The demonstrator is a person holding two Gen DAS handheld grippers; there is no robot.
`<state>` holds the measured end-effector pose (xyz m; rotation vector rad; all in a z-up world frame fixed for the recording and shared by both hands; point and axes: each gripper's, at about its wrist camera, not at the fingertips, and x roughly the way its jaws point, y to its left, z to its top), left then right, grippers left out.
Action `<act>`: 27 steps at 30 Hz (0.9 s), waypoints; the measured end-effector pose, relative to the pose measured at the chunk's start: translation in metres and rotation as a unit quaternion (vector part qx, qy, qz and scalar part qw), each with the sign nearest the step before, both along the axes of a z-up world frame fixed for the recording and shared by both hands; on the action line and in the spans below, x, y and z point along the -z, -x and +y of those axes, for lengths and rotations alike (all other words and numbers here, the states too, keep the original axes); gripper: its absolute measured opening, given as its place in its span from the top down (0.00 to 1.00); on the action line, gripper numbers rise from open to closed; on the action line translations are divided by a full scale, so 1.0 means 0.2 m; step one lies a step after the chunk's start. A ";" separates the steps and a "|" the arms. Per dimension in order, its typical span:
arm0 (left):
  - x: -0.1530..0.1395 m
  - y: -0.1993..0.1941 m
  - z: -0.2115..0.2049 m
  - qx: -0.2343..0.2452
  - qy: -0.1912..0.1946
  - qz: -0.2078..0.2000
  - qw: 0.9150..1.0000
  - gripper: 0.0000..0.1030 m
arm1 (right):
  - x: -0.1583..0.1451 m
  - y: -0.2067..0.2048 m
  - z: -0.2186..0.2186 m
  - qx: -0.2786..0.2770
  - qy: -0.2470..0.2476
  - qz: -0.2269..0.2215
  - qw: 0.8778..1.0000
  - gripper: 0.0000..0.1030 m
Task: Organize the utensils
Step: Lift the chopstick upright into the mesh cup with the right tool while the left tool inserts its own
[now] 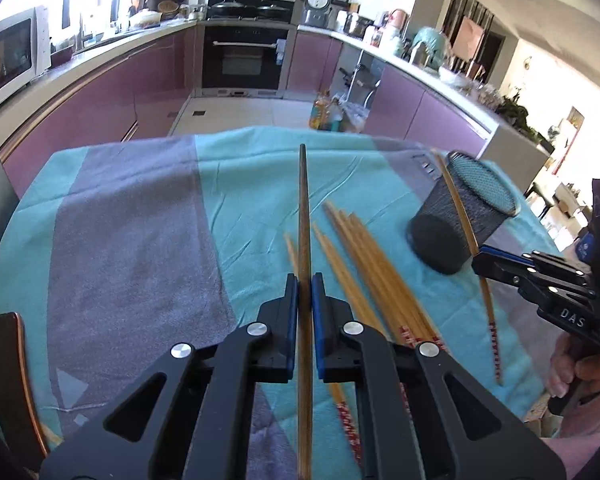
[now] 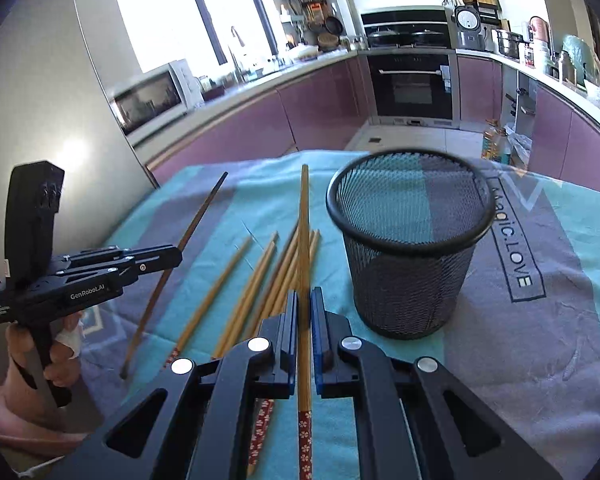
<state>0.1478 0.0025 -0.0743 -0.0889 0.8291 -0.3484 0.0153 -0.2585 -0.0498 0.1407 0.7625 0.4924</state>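
Cloth (image 1: 148,216) covers the table under me, soft and creased, in broad teal and grey blocks, with printed lettering on the grey panel near the far right corner. Behind it runs a kitchen of glossy mauve cabinets (image 2: 260,120) with a black oven (image 2: 412,84) set into them.

On the cloth stands a black wire-mesh cup (image 2: 410,248), round, upright, with a smooth rolled rim and see-through walls; from my right wrist view it sits just right of my right gripper.

Beside the cup, to its left, lies a loose fan of pale bamboo chopsticks (image 2: 260,280), slim tapered rods with a matte grain, their thick ends wrapped in red patterned bands with small white flowers. They rest on the teal part of the cloth, some touching or crossing each other.

My left gripper (image 1: 305,292) has its blue-padded jaws closed to a narrow slit around a dark brown chopstick (image 1: 304,216), darker and plainer than the others, which runs straight out ahead between my fingers, tip raised over the cloth. In the right wrist view it slants with its thick end near the cloth.

My right gripper (image 2: 304,308) is likewise pinched nearly together on a pale bamboo chopstick with a red band (image 2: 303,240), held lengthwise, its thin end pointing away just left of the cup's rim.
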 end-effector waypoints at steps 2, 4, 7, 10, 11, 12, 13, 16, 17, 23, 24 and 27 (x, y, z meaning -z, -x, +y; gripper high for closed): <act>-0.07 0.04 0.02 0.008 0.016 -0.012 1.000 0.93 | -0.04 0.02 -0.02 0.000 -0.013 -0.013 1.000 0.95; -0.14 0.07 0.03 0.017 0.032 -0.025 0.999 0.93 | -0.10 0.04 -0.05 0.000 -0.027 -0.030 0.999 0.95; -0.24 0.14 0.04 0.027 0.054 -0.042 0.997 0.93 | -0.17 0.06 -0.09 -0.001 -0.044 -0.054 0.998 0.95; -0.37 0.17 0.05 0.038 0.089 -0.062 0.993 0.93 | -0.26 0.07 -0.13 0.002 -0.056 -0.079 0.995 0.95; -0.42 0.18 0.05 0.043 0.099 -0.072 0.992 0.93 | -0.29 0.07 -0.14 0.003 -0.059 -0.088 0.994 0.95; -0.46 0.19 0.04 0.045 0.105 -0.082 0.990 0.93 | -0.32 0.07 -0.16 0.005 -0.062 -0.095 0.994 0.95; -0.52 0.19 0.02 0.048 0.113 -0.097 0.988 0.93 | -0.35 0.06 -0.17 0.009 -0.064 -0.106 0.992 0.95; -0.65 0.18 -0.06 0.051 0.131 -0.137 0.981 0.93 | -0.44 0.04 -0.20 0.019 -0.065 -0.137 0.988 0.95; -0.69 0.17 -0.09 0.053 0.138 -0.145 0.978 0.93 | -0.47 0.03 -0.21 0.024 -0.063 -0.147 0.987 0.95; -0.89 0.12 -0.34 0.048 0.154 -0.206 0.965 0.93 | -0.57 -0.08 -0.28 0.058 -0.059 -0.191 0.978 0.95; -0.92 0.11 -0.38 0.050 0.155 -0.211 0.964 0.93 | -0.58 -0.11 -0.29 0.064 -0.059 -0.197 0.977 0.95; -0.97 0.09 -0.52 0.044 0.144 -0.233 0.961 0.93 | -0.59 -0.15 -0.30 0.074 -0.052 -0.203 0.975 0.95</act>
